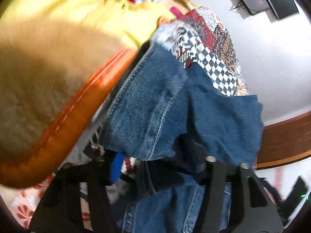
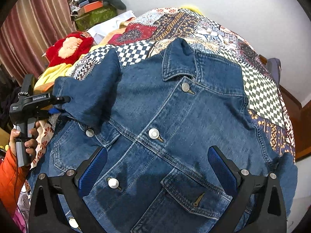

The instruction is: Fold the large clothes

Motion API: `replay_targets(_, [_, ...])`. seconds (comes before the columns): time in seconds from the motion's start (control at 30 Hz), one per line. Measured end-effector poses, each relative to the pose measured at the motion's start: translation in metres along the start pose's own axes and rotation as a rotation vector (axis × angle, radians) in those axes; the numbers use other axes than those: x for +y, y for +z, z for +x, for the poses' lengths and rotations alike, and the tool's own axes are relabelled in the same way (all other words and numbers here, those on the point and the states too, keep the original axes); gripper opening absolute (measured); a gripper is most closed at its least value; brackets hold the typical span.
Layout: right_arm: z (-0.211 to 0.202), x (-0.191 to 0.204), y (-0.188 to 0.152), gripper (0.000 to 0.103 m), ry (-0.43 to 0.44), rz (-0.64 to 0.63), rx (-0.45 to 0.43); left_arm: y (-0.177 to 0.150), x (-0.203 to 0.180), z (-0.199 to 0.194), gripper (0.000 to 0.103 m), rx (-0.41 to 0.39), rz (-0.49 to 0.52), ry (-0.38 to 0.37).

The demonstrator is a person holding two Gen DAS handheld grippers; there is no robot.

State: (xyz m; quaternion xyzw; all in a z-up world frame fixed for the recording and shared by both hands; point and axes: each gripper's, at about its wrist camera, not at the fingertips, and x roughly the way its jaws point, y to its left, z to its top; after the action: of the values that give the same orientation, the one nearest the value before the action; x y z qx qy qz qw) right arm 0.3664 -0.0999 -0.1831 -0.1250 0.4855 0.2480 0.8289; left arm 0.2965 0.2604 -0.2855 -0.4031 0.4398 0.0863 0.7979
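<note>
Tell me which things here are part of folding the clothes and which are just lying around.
Part of the job:
- denim jacket, spread front-up on the patchwork bedspread
- its sleeve, folded across the chest
- left gripper, at the sleeve cuff
- right gripper, open above the jacket

Just lying about:
- red fluffy garment
- yellow cloth
- green box
- curtain

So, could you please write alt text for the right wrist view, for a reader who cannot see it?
A buttoned blue denim jacket lies front-up on a patchwork bedspread, with the open right gripper just above its chest. At the left edge, a hand holds the left gripper, which grips the jacket's sleeve, folded across the front.
</note>
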Motion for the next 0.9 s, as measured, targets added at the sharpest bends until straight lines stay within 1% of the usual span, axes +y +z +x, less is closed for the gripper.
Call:
replay_targets(0.03, [0.002,-0.001,-0.001,0.103,0.001,0.003,0.008,-0.001,-0.008,-0.003,0.038,-0.024,0.041,0.034])
replay_targets(0.1, [0.003,-0.005,-0.004,0.103,0.003,0.011,0.017,-0.003,-0.027,-0.015,0.024,-0.088,0.134,0.105])
replay_targets(0.13, [0.002,-0.006,-0.005,0.103,0.002,0.013,0.02,-0.004,-0.038,-0.023,0.021,-0.124,0.178,0.13])
replay_targets(0.17, [0.001,-0.009,-0.007,0.103,-0.002,0.015,0.023,-0.004,-0.051,-0.032,0.021,-0.17,0.218,0.145])
replay_targets(0.27, [-0.008,-0.018,-0.011,0.103,-0.02,0.027,0.008,-0.001,-0.089,-0.058,0.02,-0.264,0.315,0.161])
replay_targets(0.3, [-0.011,-0.021,-0.012,0.103,-0.023,0.035,0.003,-0.001,-0.108,-0.066,0.02,-0.299,0.36,0.169])
replay_targets(0.33, [-0.015,-0.027,-0.013,0.103,-0.024,0.05,-0.004,-0.002,-0.133,-0.076,0.02,-0.344,0.429,0.179])
replay_targets(0.4, [-0.025,-0.039,-0.015,0.103,-0.011,0.087,-0.02,-0.006,-0.168,-0.091,0.02,-0.392,0.517,0.171])
replay_targets(0.43, [-0.03,-0.045,-0.017,0.103,-0.001,0.108,-0.028,-0.012,-0.195,-0.1,0.02,-0.419,0.577,0.138])
replay_targets(0.53, [-0.05,-0.07,-0.023,0.103,0.009,0.18,-0.054,-0.029,-0.251,-0.112,0.02,-0.441,0.699,0.063])
replay_targets(0.6, [-0.062,-0.083,-0.027,0.103,-0.004,0.211,-0.069,-0.047,-0.289,-0.115,0.02,-0.429,0.784,-0.009])
replay_targets(0.7, [-0.085,-0.107,-0.037,0.103,-0.038,0.254,-0.106,-0.076,-0.336,-0.108,0.02,-0.353,0.87,-0.12])
replay_targets(0.77, [-0.102,-0.122,-0.047,0.103,-0.059,0.283,-0.126,-0.093,-0.361,-0.089,0.02,-0.263,0.918,-0.166])
replay_targets(0.87, [-0.119,-0.139,-0.061,0.103,-0.093,0.299,-0.128,-0.123,-0.378,-0.046,0.02,-0.112,0.993,-0.172])
replay_targets(0.9, [-0.123,-0.143,-0.066,0.103,-0.107,0.298,-0.125,-0.133,-0.378,-0.026,0.02,-0.041,1.01,-0.168])
